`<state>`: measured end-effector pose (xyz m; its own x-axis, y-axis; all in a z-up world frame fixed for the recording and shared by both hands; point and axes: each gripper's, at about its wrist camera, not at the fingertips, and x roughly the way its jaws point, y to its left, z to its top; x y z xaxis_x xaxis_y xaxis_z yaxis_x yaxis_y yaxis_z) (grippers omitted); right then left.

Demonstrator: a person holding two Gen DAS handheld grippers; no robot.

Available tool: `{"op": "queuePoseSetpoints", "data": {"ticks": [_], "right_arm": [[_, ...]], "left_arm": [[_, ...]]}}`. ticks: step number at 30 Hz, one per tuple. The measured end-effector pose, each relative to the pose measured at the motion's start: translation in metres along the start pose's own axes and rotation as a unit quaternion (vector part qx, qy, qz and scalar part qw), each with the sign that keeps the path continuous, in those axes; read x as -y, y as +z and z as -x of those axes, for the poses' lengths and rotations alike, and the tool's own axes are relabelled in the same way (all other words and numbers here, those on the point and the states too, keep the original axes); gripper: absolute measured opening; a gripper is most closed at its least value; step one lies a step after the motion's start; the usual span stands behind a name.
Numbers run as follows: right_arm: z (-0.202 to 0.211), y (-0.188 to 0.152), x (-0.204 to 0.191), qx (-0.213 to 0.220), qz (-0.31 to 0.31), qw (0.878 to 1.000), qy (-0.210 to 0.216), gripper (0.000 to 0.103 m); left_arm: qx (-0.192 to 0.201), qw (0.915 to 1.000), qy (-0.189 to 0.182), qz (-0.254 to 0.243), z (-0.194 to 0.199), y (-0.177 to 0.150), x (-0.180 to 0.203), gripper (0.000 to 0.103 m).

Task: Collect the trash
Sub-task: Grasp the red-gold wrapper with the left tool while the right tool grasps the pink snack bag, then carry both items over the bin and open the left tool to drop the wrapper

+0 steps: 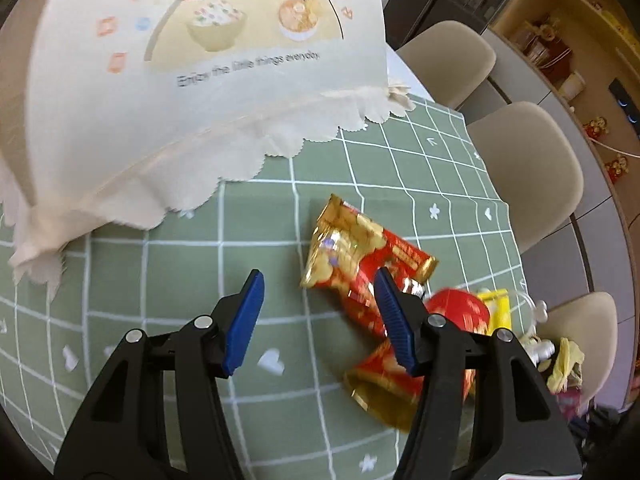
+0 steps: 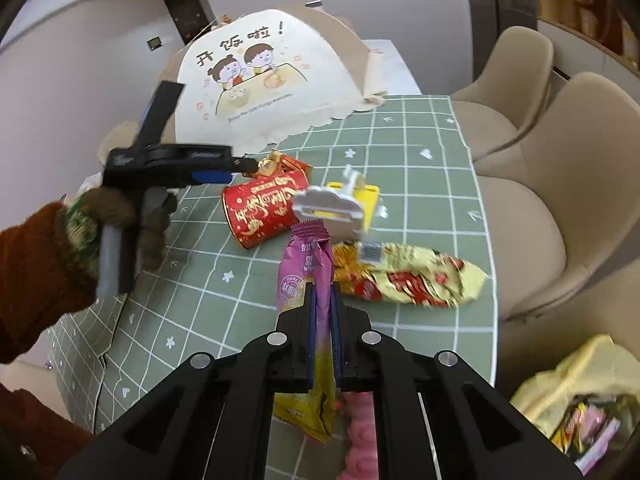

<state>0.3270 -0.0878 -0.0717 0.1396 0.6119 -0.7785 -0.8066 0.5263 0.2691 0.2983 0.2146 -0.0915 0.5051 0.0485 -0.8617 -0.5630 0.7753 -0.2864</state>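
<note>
My right gripper (image 2: 322,286) is shut on a purple snack wrapper (image 2: 306,256), whose yellow end hangs below the pads. Beyond it on the green checked tablecloth (image 2: 200,264) lie a red paper cup (image 2: 264,208) on its side, a white and yellow package (image 2: 340,204) and a crumpled gold and red wrapper (image 2: 412,276). My left gripper (image 1: 320,274) hovers open over the cloth. Its right finger overlaps a gold and red wrapper (image 1: 360,252), with nothing gripped. A second gold and red wrapper (image 1: 384,384) and the red cup (image 1: 456,312) lie to its right.
A big cream food cover (image 1: 200,80) with cartoon print stands at the back of the table. Beige chairs (image 2: 560,160) line the right side. A yellow bag (image 2: 580,400) holding several wrappers sits low at the right. A gloved hand (image 2: 120,224) holds the left gripper (image 2: 248,166).
</note>
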Motion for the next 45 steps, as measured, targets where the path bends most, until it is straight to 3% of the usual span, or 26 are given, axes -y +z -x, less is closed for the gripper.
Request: {"op": "queuePoseSetpoints", "data": {"ticks": [5,7,9,13,21,26,32,45], "right_arm": [[0.001,-0.015,0.001,-0.002,-0.023,1.0,-0.001,0.008],[0.002,-0.018,0.0,-0.001,-0.03,1.0,-0.001,0.008],[0.003,-0.02,-0.001,0.0,-0.036,0.999,0.0,0.008],[0.009,-0.025,-0.004,0.002,-0.037,0.999,-0.002,0.008],[0.032,-0.035,-0.011,0.015,-0.034,0.999,-0.003,0.008],[0.062,-0.041,-0.017,0.04,-0.02,0.999,-0.01,0.008],[0.095,-0.052,-0.014,0.067,-0.027,0.997,-0.025,0.008],[0.134,-0.071,-0.005,0.098,-0.046,0.993,-0.051,0.008]], "left_arm": [[-0.014,0.9991,0.027,-0.028,-0.022,0.006,0.016,0.054],[-0.017,0.9985,0.027,-0.043,-0.024,0.007,0.022,0.034],[-0.02,0.9982,0.021,-0.053,-0.022,0.006,0.027,0.031],[-0.012,0.9967,0.024,-0.077,-0.006,-0.005,0.036,0.025],[0.0,0.9989,0.017,-0.043,0.043,-0.044,0.037,0.016],[0.035,0.9978,0.017,-0.053,0.088,-0.069,0.048,0.015],[0.072,0.9958,-0.015,-0.055,0.137,-0.086,0.061,0.014],[0.103,0.9911,-0.026,-0.08,0.181,-0.107,0.087,0.014]]}}
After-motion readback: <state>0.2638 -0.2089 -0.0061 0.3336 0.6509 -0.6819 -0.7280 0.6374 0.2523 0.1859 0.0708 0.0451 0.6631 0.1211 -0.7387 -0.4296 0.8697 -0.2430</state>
